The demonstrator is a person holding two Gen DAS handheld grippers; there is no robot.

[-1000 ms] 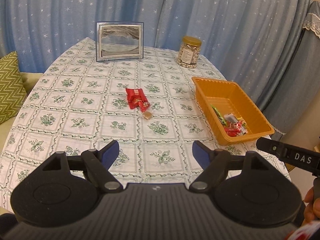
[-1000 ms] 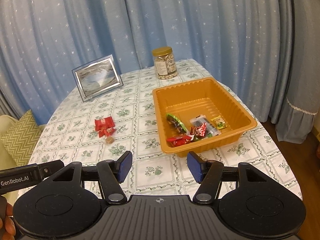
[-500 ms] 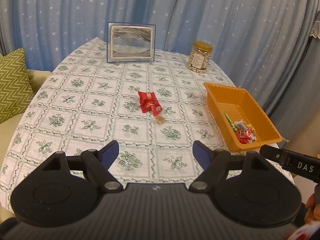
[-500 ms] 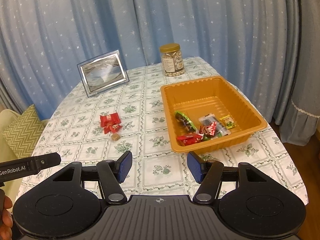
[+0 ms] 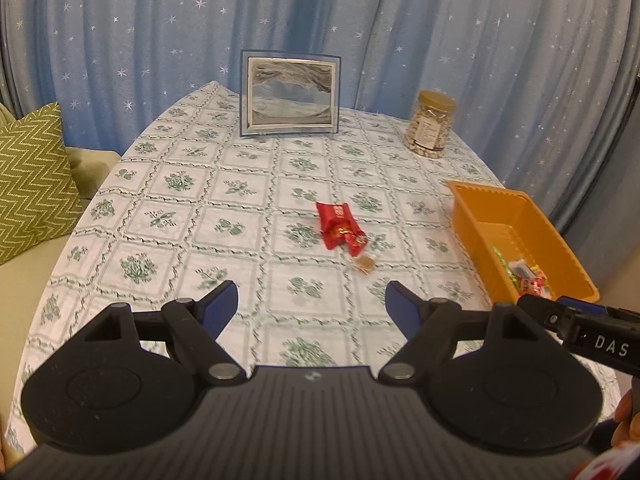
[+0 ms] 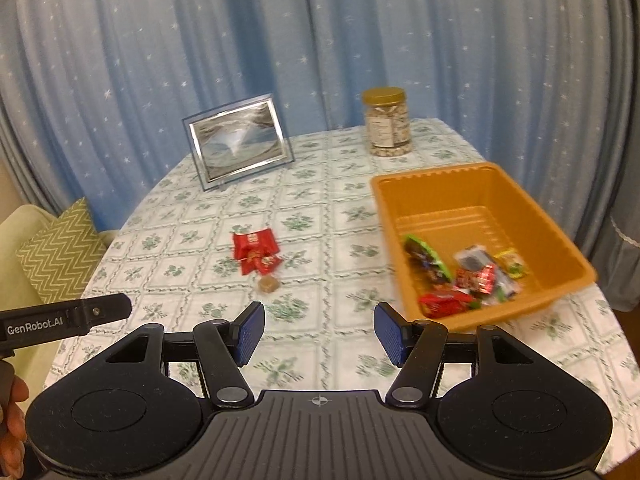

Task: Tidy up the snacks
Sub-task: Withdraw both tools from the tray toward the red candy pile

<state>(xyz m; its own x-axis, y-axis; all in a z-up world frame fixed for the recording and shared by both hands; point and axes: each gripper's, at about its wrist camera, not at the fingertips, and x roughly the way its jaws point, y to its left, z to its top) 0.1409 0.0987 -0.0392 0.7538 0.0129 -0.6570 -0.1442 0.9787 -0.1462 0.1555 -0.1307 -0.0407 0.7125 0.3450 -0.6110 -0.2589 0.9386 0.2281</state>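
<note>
Both tongs farther back now; glossy red wrappers [image 5: 339, 226]; ribbed, seemingly plastic tray [image 6: 532, 216]

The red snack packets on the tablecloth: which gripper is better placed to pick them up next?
Probably the left gripper. Its open, empty jaws face the red snack packets almost straight ahead, while the right gripper, also open, has them off to its left, nearer the orange plastic bin.

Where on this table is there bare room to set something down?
Bare cloth runs along the near edge of the table, and between the picture frame and the red wrappers. The near end of the orange tray is crowded with snacks.
</note>
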